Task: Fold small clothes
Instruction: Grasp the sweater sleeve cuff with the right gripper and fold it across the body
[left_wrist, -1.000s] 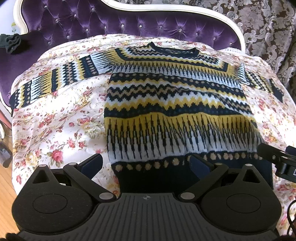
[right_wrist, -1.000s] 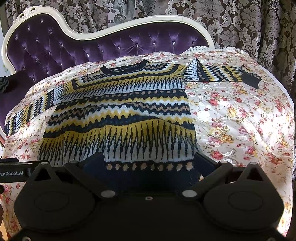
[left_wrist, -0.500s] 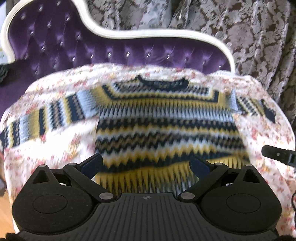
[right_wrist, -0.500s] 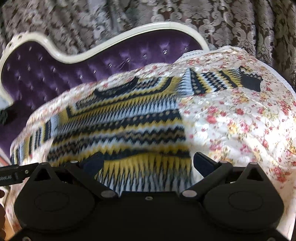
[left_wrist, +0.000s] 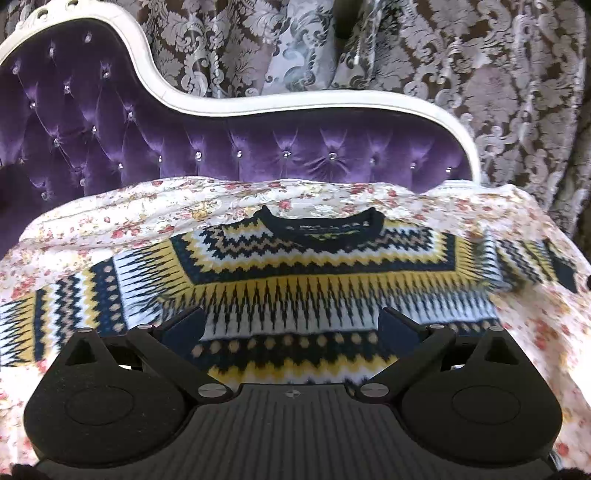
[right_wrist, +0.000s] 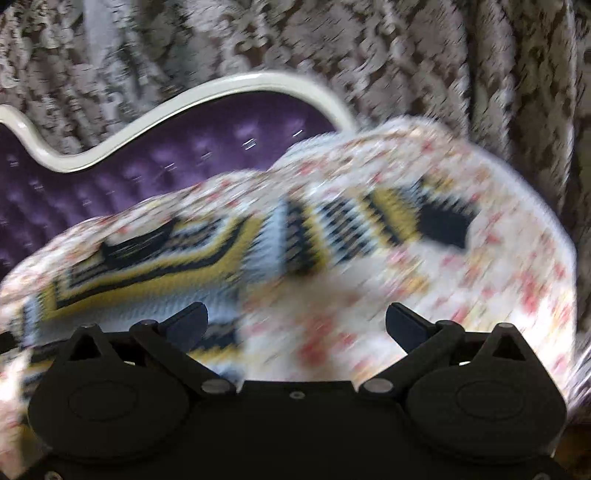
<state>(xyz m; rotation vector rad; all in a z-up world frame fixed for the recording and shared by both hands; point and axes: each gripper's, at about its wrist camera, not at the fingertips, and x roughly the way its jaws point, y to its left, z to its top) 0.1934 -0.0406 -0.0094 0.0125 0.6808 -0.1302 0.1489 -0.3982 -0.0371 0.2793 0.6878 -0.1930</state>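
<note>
Both grippers spread wide, holding nothing: left gripper (left_wrist: 291, 325) hangs over the sweater (left_wrist: 295, 280) mid-body, right gripper (right_wrist: 295, 325) sits off its right edge, facing the right sleeve (right_wrist: 369, 225); that view is blurred. Sweater lies flat, face up, sleeves out, on the floral sheet (left_wrist: 110, 206) over the purple sofa (left_wrist: 258, 147). Likely first fold: pinch the cuff, keep knit taut, lay the sleeve across the chest without bunching.

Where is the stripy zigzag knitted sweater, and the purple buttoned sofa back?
Yellow, navy and white zigzag knitted sweater (left_wrist: 325, 273), left wrist view, on its chest.
Purple tufted velvet sofa back (left_wrist: 258, 155), left wrist view, on the middle padding.
</note>
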